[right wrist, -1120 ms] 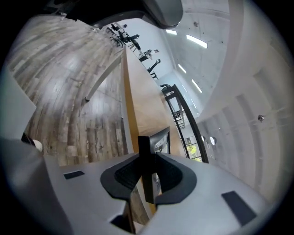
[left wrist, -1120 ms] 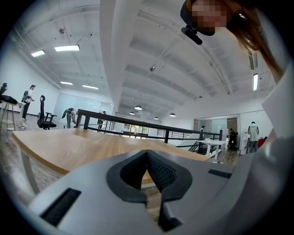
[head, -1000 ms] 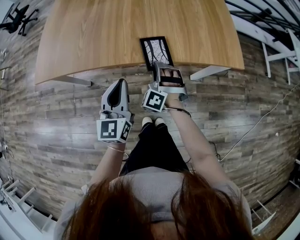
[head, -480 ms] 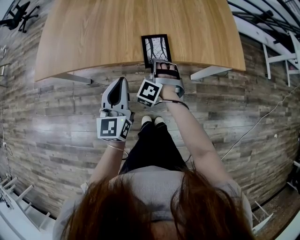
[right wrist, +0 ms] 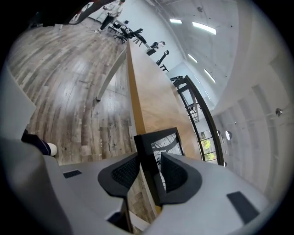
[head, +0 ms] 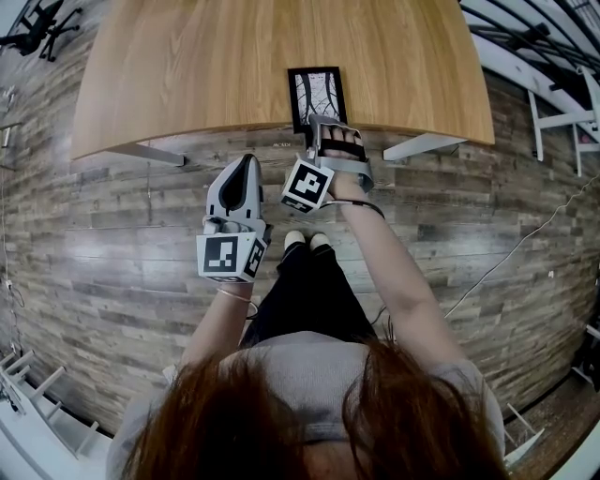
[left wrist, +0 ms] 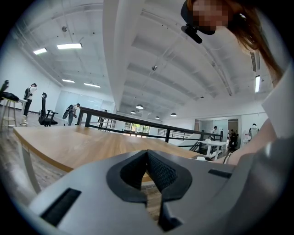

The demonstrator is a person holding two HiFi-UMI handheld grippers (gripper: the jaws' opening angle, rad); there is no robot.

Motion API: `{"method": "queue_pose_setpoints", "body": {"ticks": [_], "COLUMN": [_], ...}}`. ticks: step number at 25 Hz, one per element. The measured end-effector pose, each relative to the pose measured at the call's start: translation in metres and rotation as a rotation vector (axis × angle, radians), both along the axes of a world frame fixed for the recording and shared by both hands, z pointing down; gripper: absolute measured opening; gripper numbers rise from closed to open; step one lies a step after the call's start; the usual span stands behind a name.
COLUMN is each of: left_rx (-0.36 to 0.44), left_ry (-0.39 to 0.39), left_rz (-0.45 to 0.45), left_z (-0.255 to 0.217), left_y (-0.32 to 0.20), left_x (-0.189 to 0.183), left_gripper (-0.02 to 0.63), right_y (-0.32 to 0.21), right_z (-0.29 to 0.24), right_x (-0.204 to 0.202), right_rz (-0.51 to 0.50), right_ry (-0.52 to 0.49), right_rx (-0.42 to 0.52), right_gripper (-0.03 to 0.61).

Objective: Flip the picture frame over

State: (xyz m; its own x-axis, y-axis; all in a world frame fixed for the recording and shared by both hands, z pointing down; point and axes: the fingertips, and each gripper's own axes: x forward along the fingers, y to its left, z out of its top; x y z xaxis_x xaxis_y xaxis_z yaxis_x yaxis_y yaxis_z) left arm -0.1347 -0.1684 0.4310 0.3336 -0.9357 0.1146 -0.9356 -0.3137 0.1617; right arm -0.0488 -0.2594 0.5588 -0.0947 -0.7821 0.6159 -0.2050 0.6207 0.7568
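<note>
The picture frame [head: 317,97] is black with a black-and-white branch print. It lies face up on the wooden table [head: 187,66], with its near end at the table's front edge. My right gripper [head: 323,122] is at that near end, one jaw above the frame [right wrist: 163,142] and one below. Its jaws are opening, and a gap shows beside the upper pad. The right gripper [right wrist: 149,170] points down along the frame. My left gripper [head: 242,161] hangs below the table edge, left of the frame. Its tips [left wrist: 148,153] meet with nothing between them.
White table legs [head: 417,145] stick out under the front edge on both sides. The person's shoes [head: 307,241] stand on the plank floor below the grippers. An office chair [head: 37,28] is at the far left and white furniture [head: 562,103] at the right.
The right gripper has shifted slightly and tilted at the frame's near end. The frame stays flat on the table. The left gripper has kept still.
</note>
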Motion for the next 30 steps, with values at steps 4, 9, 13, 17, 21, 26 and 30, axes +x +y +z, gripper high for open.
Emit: {"method": "queue_pose_setpoints", "body": {"ticks": [4,9,13,17,21,26,30], "left_rx": [-0.002,-0.011,-0.004,0.010,0.041,0.084,0.125], "left_ry": [-0.001,-0.002,-0.006,0.000,0.004,0.033,0.049], "left_rz": [-0.003,-0.004,0.000,-0.005,0.002,0.020,0.059], "left_z": [0.001,0.005,0.003,-0.003,-0.019,-0.042,-0.061], "left_y": [0.001,0.002,0.002,-0.001,0.000,0.003,0.008], "left_x": [0.000,0.001,0.002,0.003,0.008,0.025,0.049], "left_gripper": [0.006,0.006,0.006,0.005,0.005,0.006,0.006], "right_y": [0.003,0.008,0.017,0.025,0.038,0.062,0.083], "right_z": [-0.003,-0.001,-0.009,-0.039,-0.088,-0.168,-0.209], "right_x": [-0.001,0.004,0.015,0.035,0.049,0.072,0.080], "right_rz": [0.004,0.033,0.068,0.199,0.272,0.363,0.337], "right_ry": [-0.046,-0.087,-0.145,-0.336,-0.584,-1.148,-1.382], "right_rx": [0.009,-0.012,0.015,0.081,0.127,0.106,0.108], "right_gripper": [0.184,0.290,0.290,0.290,0.288,0.085,0.015]}}
